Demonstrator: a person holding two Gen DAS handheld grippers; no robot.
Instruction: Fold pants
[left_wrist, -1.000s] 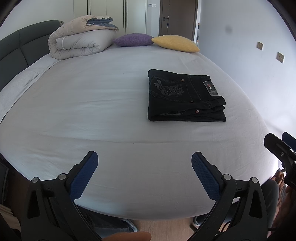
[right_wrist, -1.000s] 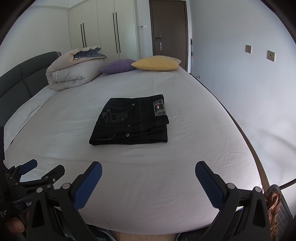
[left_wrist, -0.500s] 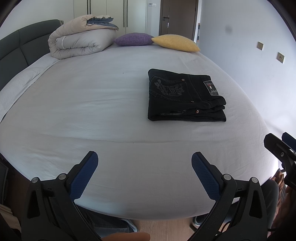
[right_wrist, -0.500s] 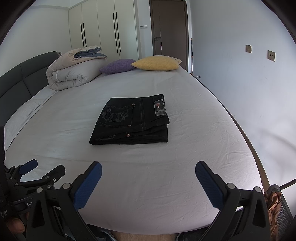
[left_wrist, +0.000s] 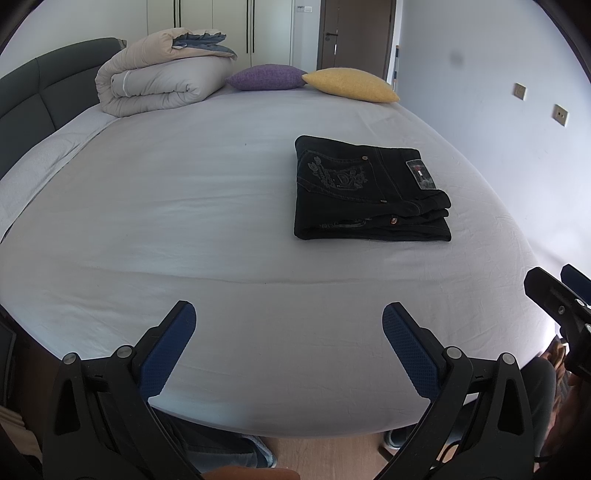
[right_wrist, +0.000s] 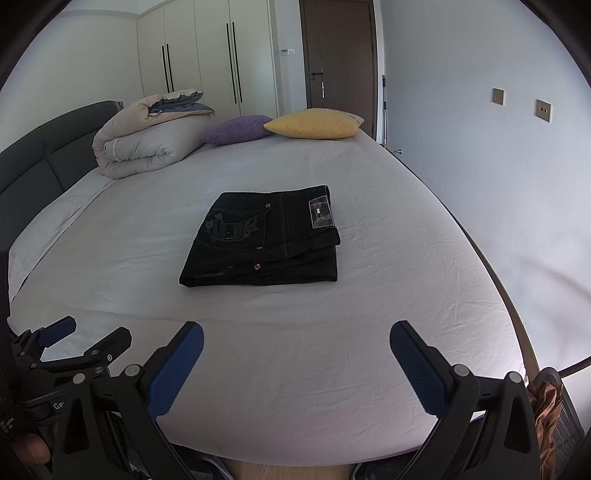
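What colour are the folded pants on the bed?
Black, with pale stitching; the pants show best in the right wrist view.

folded pants (left_wrist: 371, 194) a touch lower in left wrist view than a second ago, slight camera drift only

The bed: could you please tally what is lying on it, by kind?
Folded black pants: 1
Cushions: 2, purple and yellow
Rolled duvet: 1
Total: 4
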